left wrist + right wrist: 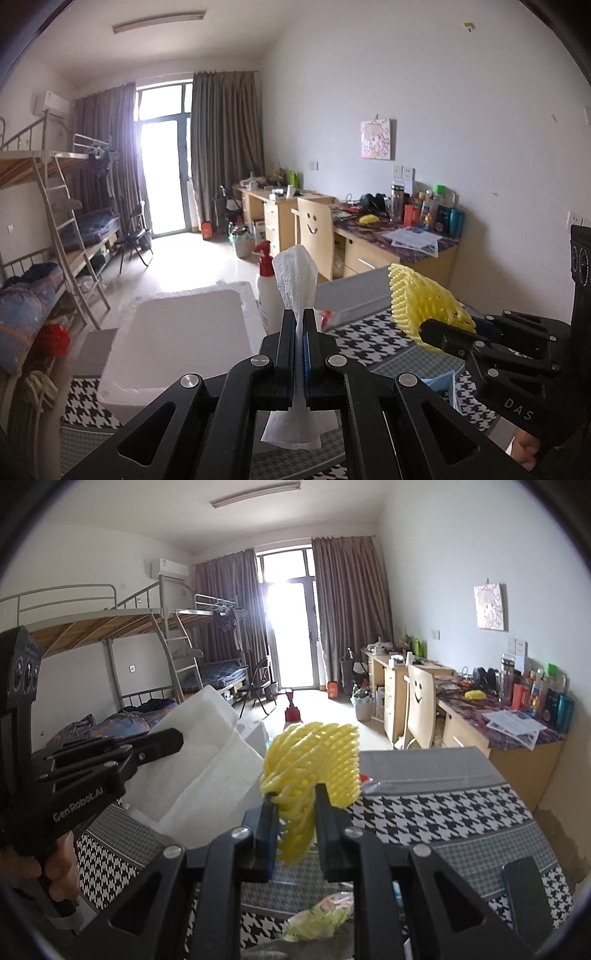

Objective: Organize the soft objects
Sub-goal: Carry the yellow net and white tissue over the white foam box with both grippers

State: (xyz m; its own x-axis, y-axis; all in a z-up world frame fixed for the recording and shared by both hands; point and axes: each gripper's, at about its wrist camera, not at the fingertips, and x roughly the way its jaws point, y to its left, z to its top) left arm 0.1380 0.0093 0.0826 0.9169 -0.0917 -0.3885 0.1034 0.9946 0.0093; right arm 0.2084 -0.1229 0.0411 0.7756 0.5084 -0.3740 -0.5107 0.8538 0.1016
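My left gripper (299, 321) is shut on a white paper tissue (295, 280) that sticks up between the fingers and hangs out below. It is held above the table, next to a white foam box (177, 332). My right gripper (295, 805) is shut on a yellow foam net sleeve (314, 760), also lifted above the table. The right gripper shows in the left wrist view (430, 330) with the yellow net (421, 302). The left gripper shows at the left of the right wrist view (173, 738), in front of the foam box (207, 760).
The table has a black-and-white houndstooth cloth (369, 347). A white pump bottle with a red top (266, 284) stands behind the foam box. A green-patterned packet (321, 915) and a dark phone (524, 893) lie on the cloth. Desks, a chair and bunk beds stand behind.
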